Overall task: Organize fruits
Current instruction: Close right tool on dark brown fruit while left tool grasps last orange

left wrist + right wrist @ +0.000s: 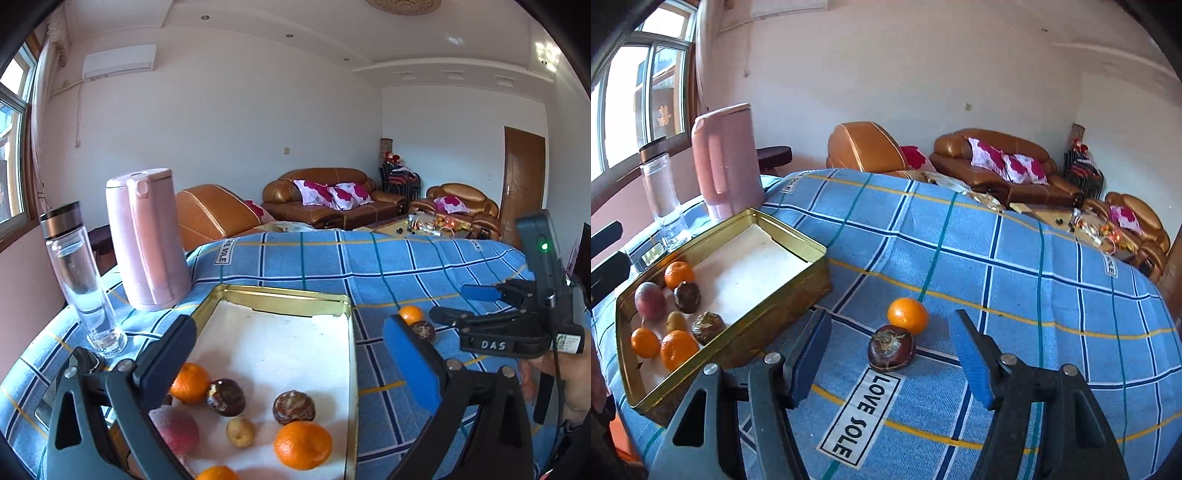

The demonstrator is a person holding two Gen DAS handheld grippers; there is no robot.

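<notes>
Shiny gold metal tin (798, 291) with white paper lining, soft woven checked cloth (1015, 280) on the table, smooth matt pink plastic jug (147, 240), clear shiny glass bottle (79, 273), glossy brown leather sofa (332, 199), bumpy-skinned oranges (908, 315)

The cloth (1015, 266) is light blue, checked with white, navy, teal and yellow lines, and bears white labels with black lettering. The tin (746, 317) is gold with a white lining. In it lie bright orange oranges (302, 445), dark brown-purple fruits (293, 407), a pink-red one (177, 430) and a small tan one (240, 431). The kettle (147, 240) is pale pink. The sofas (332, 199) are tan leather with white-and-magenta cushions. Gripper pads (971, 358) are blue.
</notes>
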